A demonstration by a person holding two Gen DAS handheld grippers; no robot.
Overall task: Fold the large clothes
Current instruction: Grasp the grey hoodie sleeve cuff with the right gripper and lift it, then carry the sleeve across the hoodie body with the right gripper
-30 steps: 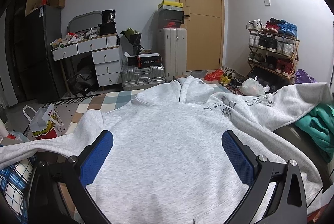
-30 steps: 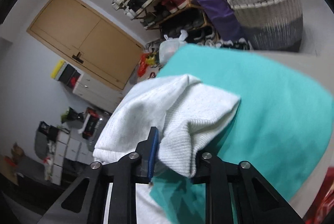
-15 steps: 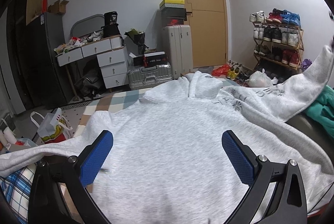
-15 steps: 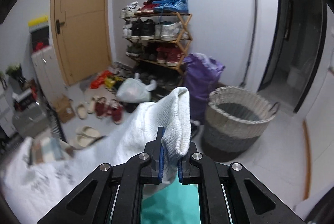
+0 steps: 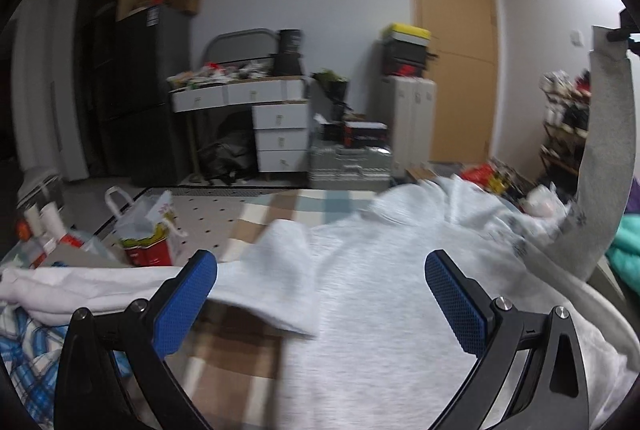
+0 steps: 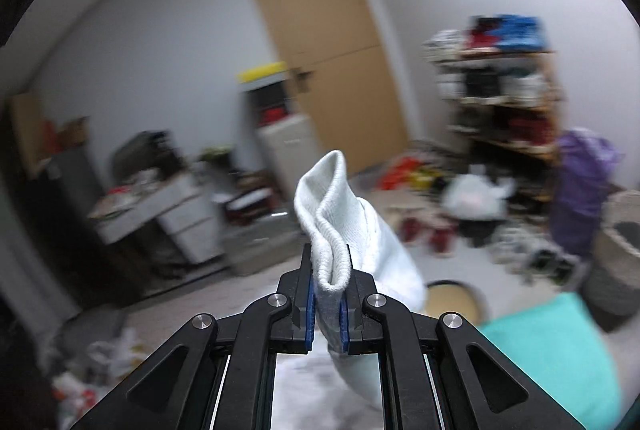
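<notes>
A light grey hoodie (image 5: pixel 380 290) lies spread on a brown and blue checked cover (image 5: pixel 240 362). My left gripper (image 5: pixel 320 266) hovers low over its body, blue pads wide open, nothing between them. The hoodie's left sleeve (image 5: pixel 100 282) trails off to the left. Its right sleeve (image 5: pixel 608 149) stands lifted high at the right edge. My right gripper (image 6: pixel 328 270) is shut on that sleeve's ribbed cuff (image 6: pixel 324 205), which sticks up above the pads. The rest of the sleeve hangs down below it.
A teal garment (image 6: pixel 552 350) lies at the right beside the hoodie, a blue plaid cloth (image 5: pixel 20 350) at the left. On the floor stand a shopping bag (image 5: pixel 144 234), a drawer desk (image 5: pixel 276 125), suitcases (image 5: pixel 412 121), a shoe rack (image 6: pixel 500 89) and a wicker basket (image 6: pixel 616 254).
My right gripper has risen with the cuff, pulling the sleeve off the teal garment and up into the air. My left gripper has shifted left over the hoodie, still open.
</notes>
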